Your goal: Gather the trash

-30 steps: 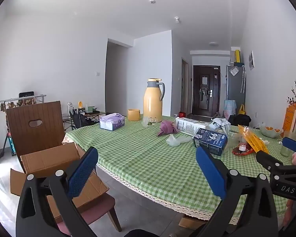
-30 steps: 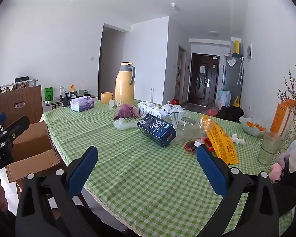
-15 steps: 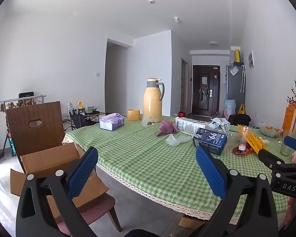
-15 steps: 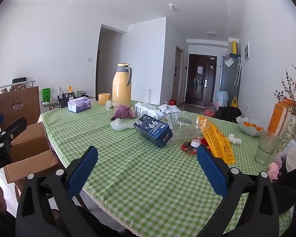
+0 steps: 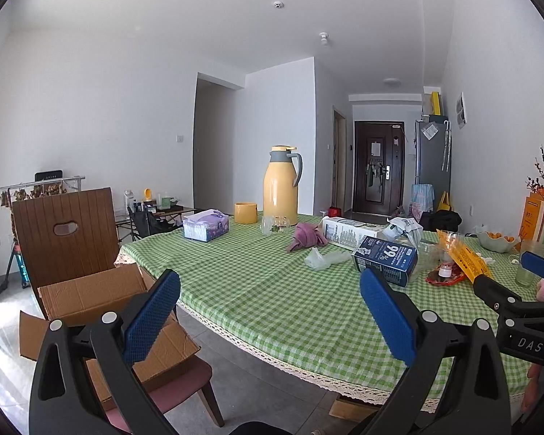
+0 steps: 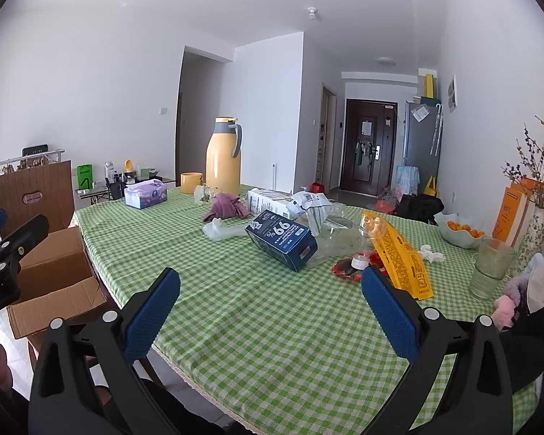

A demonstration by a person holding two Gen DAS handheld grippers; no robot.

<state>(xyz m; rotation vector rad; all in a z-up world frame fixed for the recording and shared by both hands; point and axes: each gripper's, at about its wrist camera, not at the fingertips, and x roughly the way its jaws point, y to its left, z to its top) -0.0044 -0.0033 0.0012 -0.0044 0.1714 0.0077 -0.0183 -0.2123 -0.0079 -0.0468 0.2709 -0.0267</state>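
Observation:
Trash lies on the green checked table [image 6: 257, 311]: a dark blue carton [image 6: 281, 239], a yellow wrapper [image 6: 399, 253], a white milk carton [image 6: 268, 199], crumpled clear plastic [image 6: 223, 230], a crumpled paper bag [image 6: 312, 204] and a red wrapper with a small cap [image 6: 355, 264]. The blue carton [image 5: 384, 259] and yellow wrapper [image 5: 462, 255] also show in the left wrist view. An open cardboard box [image 5: 87, 297] sits on a chair left of the table. My left gripper [image 5: 270, 311] is open and empty over the table's near edge. My right gripper [image 6: 270, 311] is open and empty, short of the trash.
A yellow thermos [image 6: 223, 161], a yellow cup [image 6: 191, 182], a tissue box [image 6: 145, 193], a purple cloth [image 6: 226, 206], a glass [image 6: 491, 266], a bowl of oranges [image 6: 460, 233] and a vase [image 6: 536, 232] stand on the table. A brown chair [image 5: 63, 232] holds the box.
The right gripper has moved slightly forward toward the trash. The left gripper has barely moved. Both stay open.

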